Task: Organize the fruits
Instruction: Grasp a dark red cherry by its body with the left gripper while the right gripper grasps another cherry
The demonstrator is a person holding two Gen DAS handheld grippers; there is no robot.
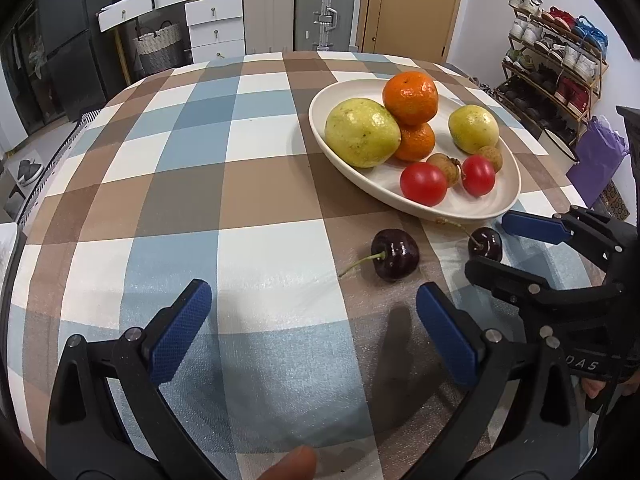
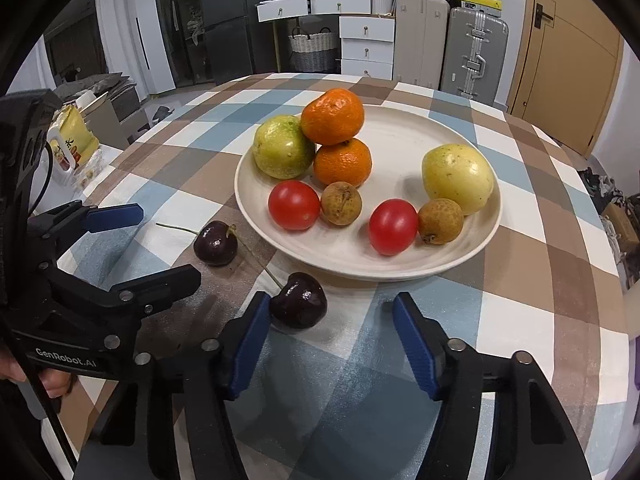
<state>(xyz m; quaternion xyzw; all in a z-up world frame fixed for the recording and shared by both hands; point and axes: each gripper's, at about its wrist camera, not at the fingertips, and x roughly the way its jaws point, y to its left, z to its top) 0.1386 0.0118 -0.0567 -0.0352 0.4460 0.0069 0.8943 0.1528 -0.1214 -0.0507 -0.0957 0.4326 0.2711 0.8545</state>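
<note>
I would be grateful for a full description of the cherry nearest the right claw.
The cherry is dark, almost black, glossy, with a thin greenish stem angling away toward the plate. It lies on the checked tablecloth, off the plate, just inside the right claw, against its left pad; the other pad stands clear of it.

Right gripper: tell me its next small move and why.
Probably shift the right gripper slightly toward the near cherry to centre it, then close. The cherry lies on the tablecloth against one finger, with a wide gap to the other; the second cherry and plate wait beyond.
</note>
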